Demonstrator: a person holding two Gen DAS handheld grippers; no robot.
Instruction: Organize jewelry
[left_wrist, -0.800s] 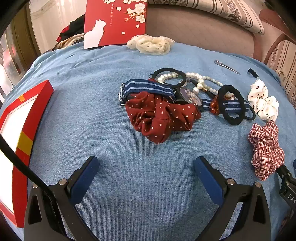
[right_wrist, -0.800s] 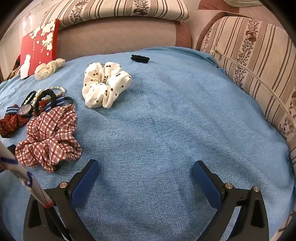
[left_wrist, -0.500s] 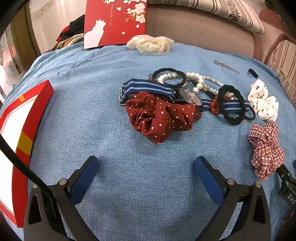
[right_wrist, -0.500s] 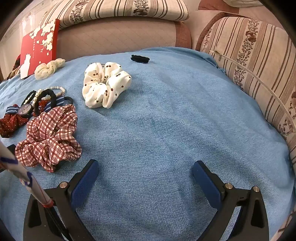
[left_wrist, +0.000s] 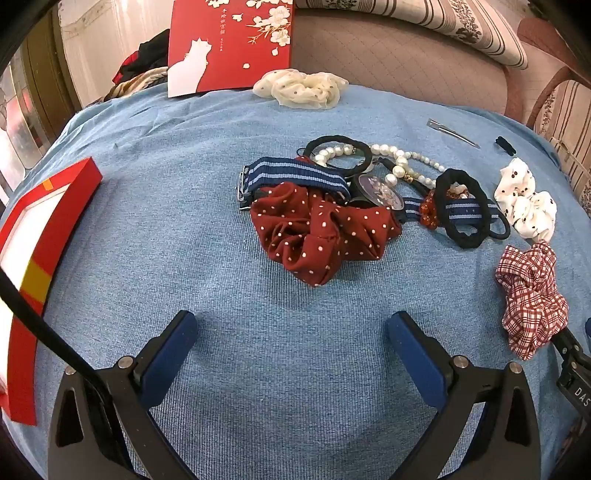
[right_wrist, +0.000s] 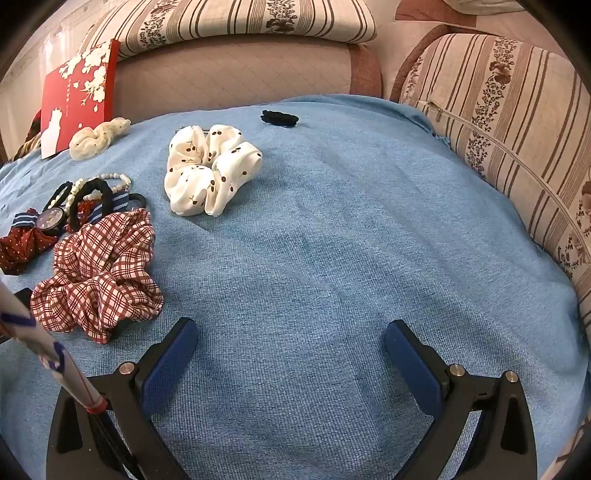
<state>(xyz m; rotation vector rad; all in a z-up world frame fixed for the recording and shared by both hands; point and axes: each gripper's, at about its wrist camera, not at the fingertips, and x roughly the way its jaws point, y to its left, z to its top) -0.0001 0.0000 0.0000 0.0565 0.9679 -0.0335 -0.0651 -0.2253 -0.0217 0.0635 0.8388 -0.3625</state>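
Note:
A heap of accessories lies on a blue cloth (left_wrist: 184, 206): a dark red dotted scrunchie (left_wrist: 317, 232), a blue striped watch (left_wrist: 376, 190), a pearl necklace (left_wrist: 399, 162), black hair ties (left_wrist: 461, 208) and an amber bead piece (left_wrist: 428, 214). A red plaid scrunchie (left_wrist: 528, 295) (right_wrist: 99, 273) and a white cherry-print scrunchie (left_wrist: 524, 199) (right_wrist: 210, 170) lie to the right. My left gripper (left_wrist: 291, 336) is open and empty, just short of the red scrunchie. My right gripper (right_wrist: 290, 343) is open and empty over bare cloth, right of the plaid scrunchie.
An open red box (left_wrist: 40, 236) sits at the left edge. A red lid with a white cat (left_wrist: 229, 44) leans against the sofa back. A cream scrunchie (left_wrist: 299, 88), a metal hair clip (left_wrist: 452, 133) and a small black tie (right_wrist: 279, 118) lie farther back. Striped cushions (right_wrist: 498, 122) border the right.

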